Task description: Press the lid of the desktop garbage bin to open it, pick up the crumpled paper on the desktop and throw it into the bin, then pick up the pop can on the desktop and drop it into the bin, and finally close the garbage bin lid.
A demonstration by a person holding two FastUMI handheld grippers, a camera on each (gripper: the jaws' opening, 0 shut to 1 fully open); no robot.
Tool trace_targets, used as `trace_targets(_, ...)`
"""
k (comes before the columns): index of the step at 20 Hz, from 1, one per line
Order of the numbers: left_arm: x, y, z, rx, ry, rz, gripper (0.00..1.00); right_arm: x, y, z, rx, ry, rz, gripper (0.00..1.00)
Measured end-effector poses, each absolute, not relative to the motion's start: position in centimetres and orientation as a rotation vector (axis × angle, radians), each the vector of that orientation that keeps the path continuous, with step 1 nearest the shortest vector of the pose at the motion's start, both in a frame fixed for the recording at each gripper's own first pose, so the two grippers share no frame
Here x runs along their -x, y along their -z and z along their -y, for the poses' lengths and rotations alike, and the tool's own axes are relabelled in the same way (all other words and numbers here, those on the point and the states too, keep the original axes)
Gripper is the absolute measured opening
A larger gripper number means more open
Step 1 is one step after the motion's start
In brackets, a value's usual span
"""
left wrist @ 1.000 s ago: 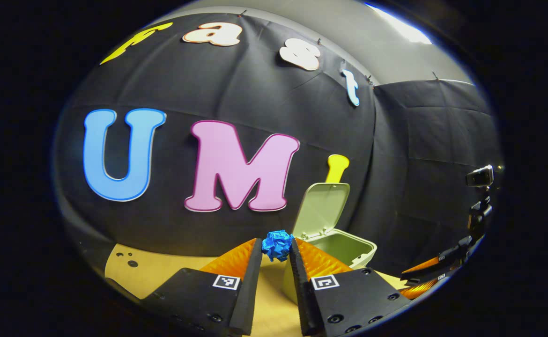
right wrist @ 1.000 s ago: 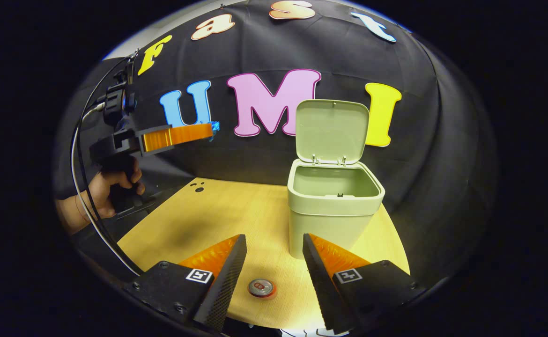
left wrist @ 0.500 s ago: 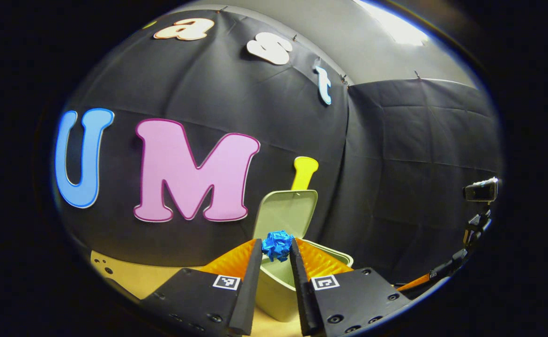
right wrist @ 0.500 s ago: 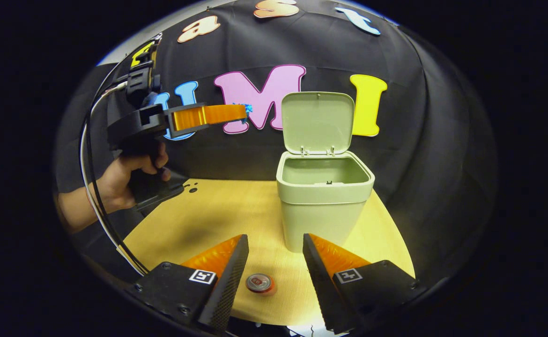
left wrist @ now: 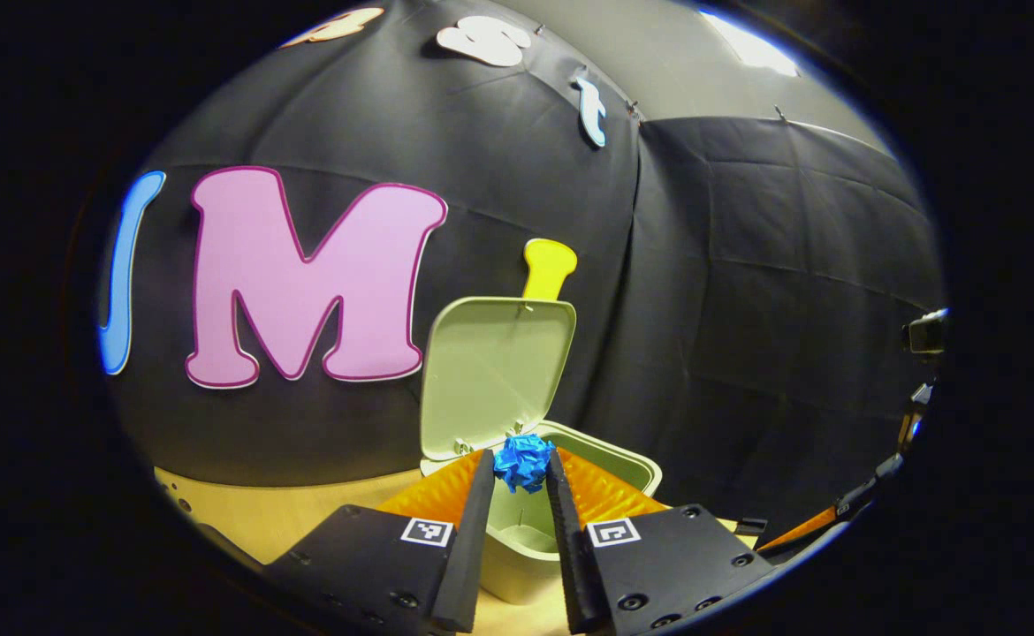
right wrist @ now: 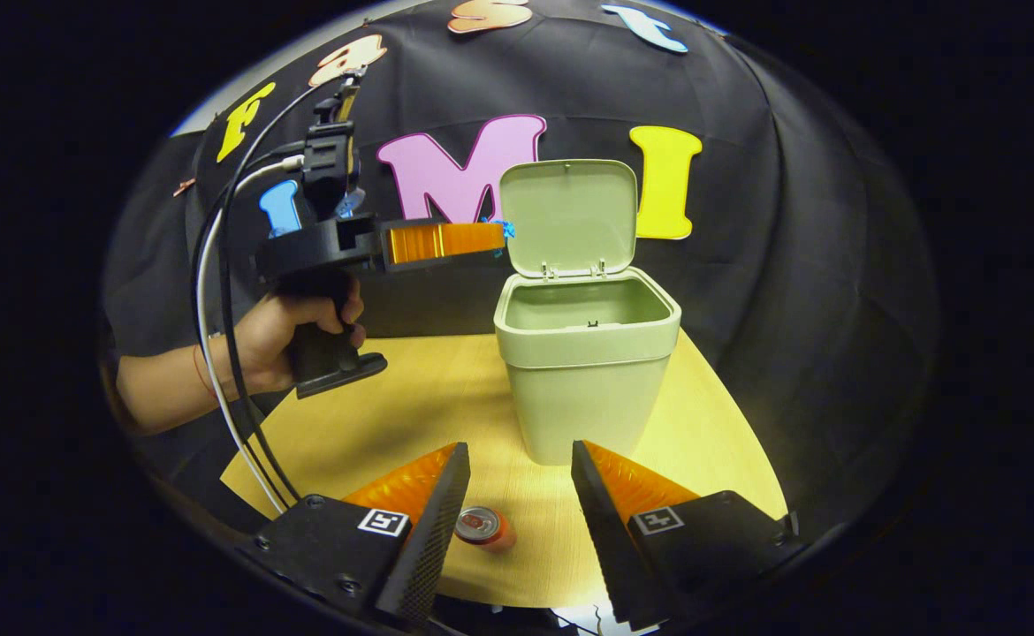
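Left gripper: closed down to a narrow gap, both fingers pressing the blue crumpled paper at their tips; held in the air beside the bin's left rim, the paper close to the lower left corner of the raised lid. Garbage bin: pale green, standing on the tabletop toward its far side; lid swung up and back on its hinges, mouth fully uncovered, interior bare as far as can be seen. Tabletop: light wood, bare surface to the left and front of the bin, a narrower strip to its right before the edge; near edge runs just under the right gripper's fingers. Right gripper: fingers spread wide, holding nothing, low over the near edge. Pop can: on the tabletop between those fingers, nearer the left one, touching neither as far as can be told, well in front of the bin. Right gripper view: side-on left gripper, the hand on its grip, trailing cables and the pop can. Left gripper view: looks down past the paper into the bin's mouth, with the other gripper's finger at far right.
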State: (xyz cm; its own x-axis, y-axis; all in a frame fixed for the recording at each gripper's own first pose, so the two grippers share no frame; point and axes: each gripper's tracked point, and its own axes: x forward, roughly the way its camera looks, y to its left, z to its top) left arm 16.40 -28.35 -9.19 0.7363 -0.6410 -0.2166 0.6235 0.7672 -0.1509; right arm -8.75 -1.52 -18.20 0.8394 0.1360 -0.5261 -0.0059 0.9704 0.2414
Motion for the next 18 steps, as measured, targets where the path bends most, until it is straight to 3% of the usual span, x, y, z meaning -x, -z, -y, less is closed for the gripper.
trace_targets(11,-17.9,13.7,31.6,0.016,0.719,-0.371,0.42,8.7,20.1,3.9,-0.268,-0.063,-0.606,0.80)
trace_targets(18,-18.3,14.4,32.0,-0.001,0.716,-0.386,0.58,8.3,20.7,3.6,-0.265,-0.095,-0.625,0.80)
